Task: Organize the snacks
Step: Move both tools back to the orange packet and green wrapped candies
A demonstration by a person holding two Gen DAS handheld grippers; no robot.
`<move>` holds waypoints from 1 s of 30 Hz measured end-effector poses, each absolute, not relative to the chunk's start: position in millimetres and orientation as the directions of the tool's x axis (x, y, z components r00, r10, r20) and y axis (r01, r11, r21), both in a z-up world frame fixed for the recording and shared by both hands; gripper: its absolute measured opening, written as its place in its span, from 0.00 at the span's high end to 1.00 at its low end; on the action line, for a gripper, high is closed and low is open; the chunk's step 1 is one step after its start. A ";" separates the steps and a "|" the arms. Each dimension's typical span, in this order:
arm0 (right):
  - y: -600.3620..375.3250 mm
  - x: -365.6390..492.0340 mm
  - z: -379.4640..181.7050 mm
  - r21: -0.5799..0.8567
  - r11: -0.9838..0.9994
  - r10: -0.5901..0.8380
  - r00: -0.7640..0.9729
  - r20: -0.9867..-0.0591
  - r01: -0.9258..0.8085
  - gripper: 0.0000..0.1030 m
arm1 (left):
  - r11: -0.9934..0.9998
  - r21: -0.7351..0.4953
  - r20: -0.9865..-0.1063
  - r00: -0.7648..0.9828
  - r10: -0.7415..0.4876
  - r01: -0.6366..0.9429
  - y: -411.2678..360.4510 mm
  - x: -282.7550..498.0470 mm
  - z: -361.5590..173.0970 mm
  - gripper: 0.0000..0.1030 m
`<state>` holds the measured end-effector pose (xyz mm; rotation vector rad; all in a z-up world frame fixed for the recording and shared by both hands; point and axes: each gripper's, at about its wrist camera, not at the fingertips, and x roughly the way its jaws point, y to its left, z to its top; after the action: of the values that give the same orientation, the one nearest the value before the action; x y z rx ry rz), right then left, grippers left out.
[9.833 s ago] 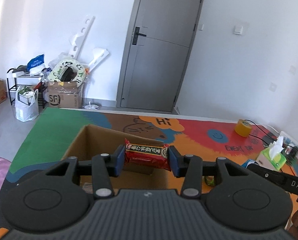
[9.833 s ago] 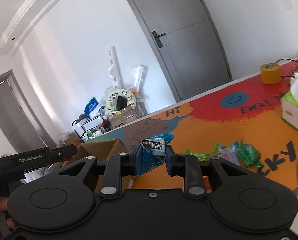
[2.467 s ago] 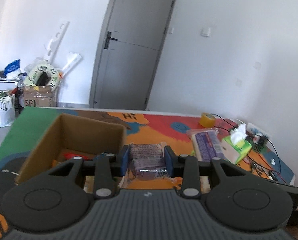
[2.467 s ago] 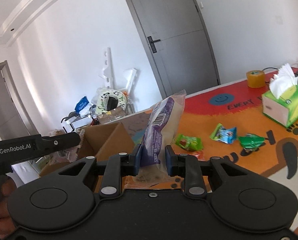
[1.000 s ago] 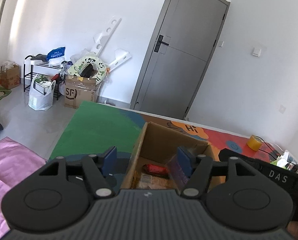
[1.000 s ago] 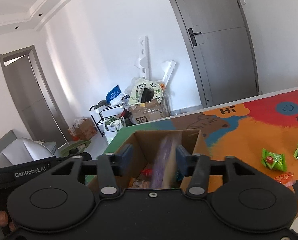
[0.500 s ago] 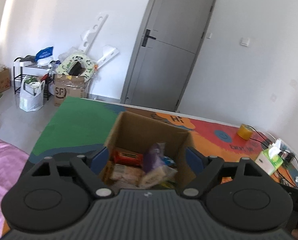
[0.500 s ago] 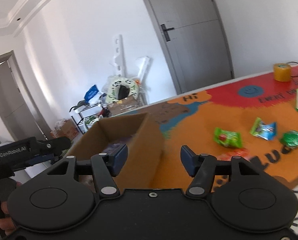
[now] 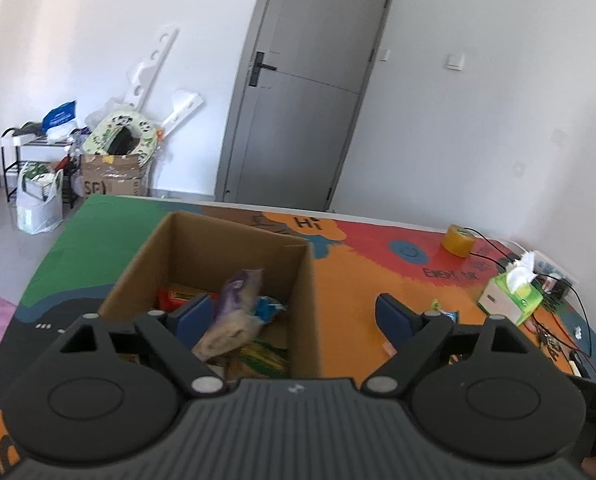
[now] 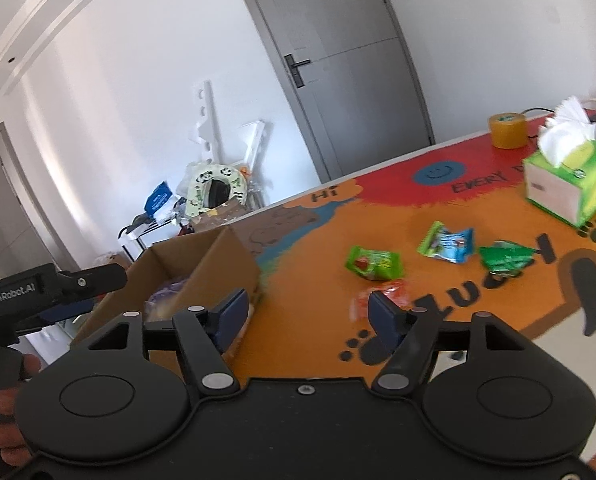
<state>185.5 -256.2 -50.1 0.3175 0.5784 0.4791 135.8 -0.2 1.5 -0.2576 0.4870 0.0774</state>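
An open cardboard box (image 9: pixel 306 280) stands on the colourful table mat and holds several snacks, among them a purple packet (image 9: pixel 233 316) and a red bar (image 9: pixel 169 298). My left gripper (image 9: pixel 293 316) is open and empty, its left finger over the box. In the right wrist view the box (image 10: pixel 233 264) sits at left. My right gripper (image 10: pixel 304 312) is open and empty above the mat. Loose snacks lie ahead of it: a small red one (image 10: pixel 382 298), a green packet (image 10: pixel 374 262), a green-blue packet (image 10: pixel 446 240) and a dark green one (image 10: pixel 506 258).
A green tissue box (image 10: pixel 566 188) and a yellow tape roll (image 10: pixel 508 130) stand at the table's far right, with cables (image 9: pixel 554 284) near them. The left gripper's handle (image 10: pixel 49 288) shows at the left of the right wrist view. Clutter stands by the far wall.
Both grippers let their purple packets go into the box and opened wide. The right gripper has swung right, toward the loose snacks. The left gripper has shifted right over the box.
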 end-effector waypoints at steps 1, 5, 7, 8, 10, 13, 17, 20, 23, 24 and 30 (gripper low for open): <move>-260.1 186.8 -52.0 0.418 0.844 0.514 0.733 -0.446 -0.337 0.35 | 0.968 -0.218 -0.472 0.881 0.009 -0.127 -4.3 137.4 1.2 0.15; -272.5 189.4 -59.1 0.425 0.846 0.506 0.732 -0.455 -0.321 0.35 | 0.972 -0.210 -0.478 0.878 -0.009 -0.105 -18.7 143.1 -0.1 0.15; -279.3 191.1 -62.6 0.429 0.850 0.498 0.734 -0.462 -0.306 0.35 | 0.975 -0.205 -0.474 0.880 -0.022 -0.086 -25.7 145.5 -0.2 0.15; -282.4 192.0 -64.0 0.432 0.851 0.495 0.735 -0.464 -0.300 0.35 | 0.976 -0.202 -0.474 0.880 -0.026 -0.079 -29.8 146.4 -0.7 0.15; -288.6 193.2 -66.1 0.434 0.853 0.488 0.738 -0.467 -0.289 0.35 | 0.979 -0.194 -0.479 0.877 -0.037 -0.064 -37.1 149.6 -2.1 0.15; -299.3 194.9 -69.6 0.439 0.857 0.474 0.745 -0.469 -0.270 0.35 | 0.981 -0.186 -0.486 0.872 -0.049 -0.048 -47.7 155.0 -4.2 0.15; -312.9 200.2 -74.7 0.443 0.864 0.452 0.754 -0.476 -0.238 0.35 | 0.984 -0.176 -0.491 0.869 -0.063 -0.029 -61.8 163.9 -6.7 0.15; -324.4 206.3 -79.2 0.455 0.867 0.431 0.763 -0.481 -0.203 0.35 | 0.987 -0.159 -0.489 0.870 -0.061 -0.020 -73.2 171.8 -7.8 0.15; -334.2 212.3 -83.7 0.474 0.866 0.407 0.774 -0.485 -0.158 0.29 | 0.989 -0.149 -0.497 0.865 -0.073 -0.002 -83.1 181.9 -10.4 0.15; -336.1 213.7 -85.0 0.472 0.868 0.400 0.778 -0.485 -0.152 0.23 | 0.989 -0.146 -0.501 0.862 -0.076 0.003 -86.1 185.0 -11.6 0.15; -343.5 227.0 -92.0 0.458 0.878 0.379 0.786 -0.488 -0.139 0.18 | 0.990 -0.138 -0.532 0.841 -0.100 0.030 -102.0 204.0 -23.6 0.15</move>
<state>227.0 -343.5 -92.0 0.4172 0.6061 0.2878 204.0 -102.0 -23.6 -0.1261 0.5679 -0.0691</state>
